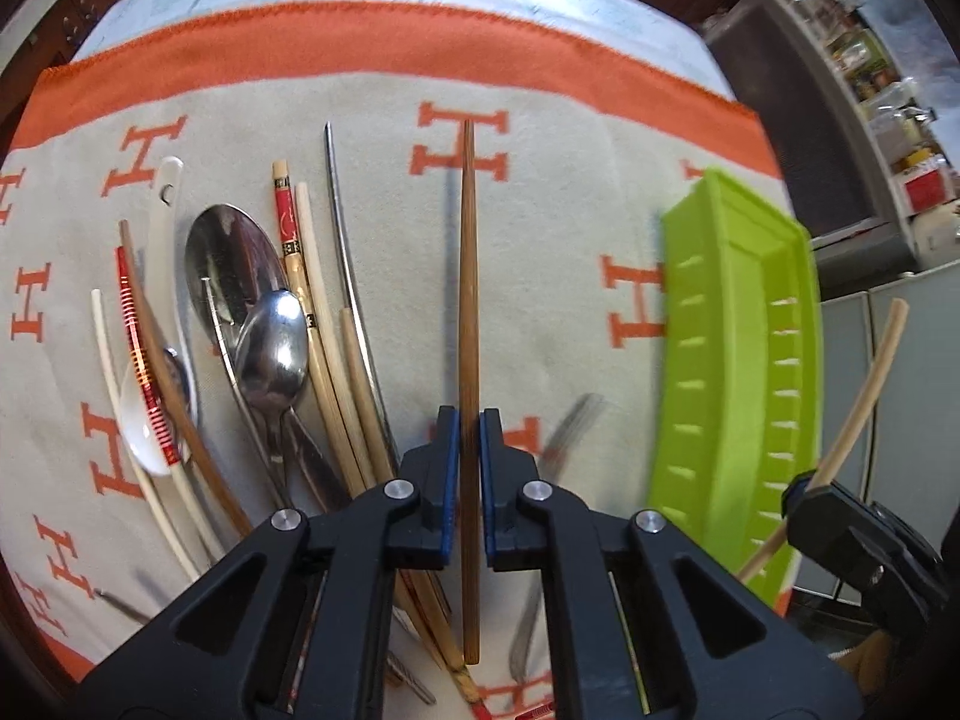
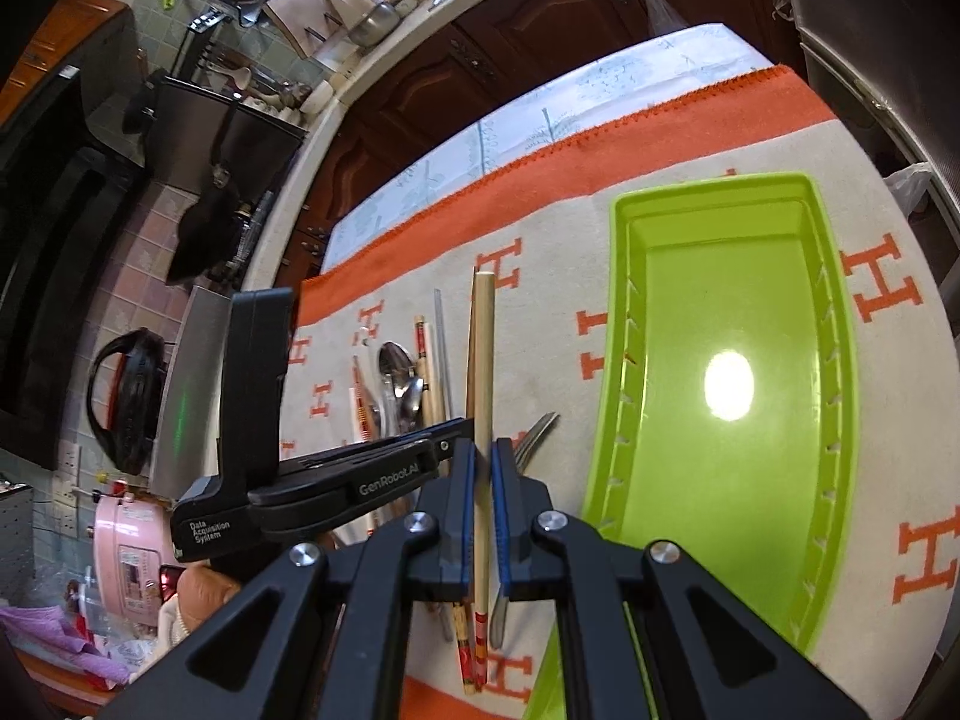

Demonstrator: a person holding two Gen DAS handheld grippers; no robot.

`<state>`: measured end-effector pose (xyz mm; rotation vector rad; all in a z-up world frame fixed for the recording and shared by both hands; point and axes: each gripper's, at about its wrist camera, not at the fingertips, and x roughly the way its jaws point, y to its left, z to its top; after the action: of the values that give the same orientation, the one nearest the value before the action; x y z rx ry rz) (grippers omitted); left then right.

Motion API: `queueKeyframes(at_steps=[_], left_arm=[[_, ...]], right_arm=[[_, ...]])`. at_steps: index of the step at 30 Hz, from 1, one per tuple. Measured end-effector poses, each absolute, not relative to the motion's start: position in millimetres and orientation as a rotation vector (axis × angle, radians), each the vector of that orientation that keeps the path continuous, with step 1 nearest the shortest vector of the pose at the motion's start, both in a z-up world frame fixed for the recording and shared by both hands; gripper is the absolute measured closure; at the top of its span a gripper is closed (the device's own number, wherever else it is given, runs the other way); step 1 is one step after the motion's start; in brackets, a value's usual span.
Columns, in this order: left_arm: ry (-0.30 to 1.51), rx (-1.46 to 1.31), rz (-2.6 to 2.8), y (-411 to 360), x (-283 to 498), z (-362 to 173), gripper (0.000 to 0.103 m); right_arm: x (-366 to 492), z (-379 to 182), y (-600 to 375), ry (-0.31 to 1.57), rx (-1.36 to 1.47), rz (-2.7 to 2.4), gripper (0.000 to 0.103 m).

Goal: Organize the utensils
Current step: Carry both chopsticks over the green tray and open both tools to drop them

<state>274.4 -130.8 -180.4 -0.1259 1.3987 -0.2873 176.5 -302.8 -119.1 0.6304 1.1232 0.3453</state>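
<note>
- The left tongs (image 1: pixel 470 468) were closed on a dark brown chopstick (image 1: pixel 467 276), gripped low on its length, its tip pointing to 12 o'clock above the cloth (image 1: pixel 540 312).
- The right tongs (image 2: pixel 483 510) pinched a pale chopstick (image 2: pixel 482 360) the same way, just left of the green tray (image 2: pixel 834 312).
- The tray, at 3 o'clock of the pile of spoons and chopsticks (image 1: pixel 282 324), looked empty.
- The step in hand seemed to be carrying both sticks to the tray.
- Doing it well probably meant turning each stick to run along the tray's long side and lowering it flat before loosening.
- Letting go one at a time should have stopped them from crossing or rolling.
</note>
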Motion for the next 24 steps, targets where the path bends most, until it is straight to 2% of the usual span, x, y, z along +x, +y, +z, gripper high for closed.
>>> queueKeyframes(at_steps=[15,19,24], left_arm=[[1.304,-0.220,-0.544,-172.6,226.2,-101.9,0.099],[1.298,-0.211,-0.594,-200.5,218.5,-101.7,0.099],[1.326,-0.174,-0.604,-227.1,211.7,-127.2,0.099]], right_arm=[[138.2,-59.1,-359.9,1.001,0.646,0.245,0.098],[138.7,-58.7,-370.3,1.011,0.576,0.167,0.098],[149.4,-81.6,-371.4,1.082,0.484,0.117,0.098]])
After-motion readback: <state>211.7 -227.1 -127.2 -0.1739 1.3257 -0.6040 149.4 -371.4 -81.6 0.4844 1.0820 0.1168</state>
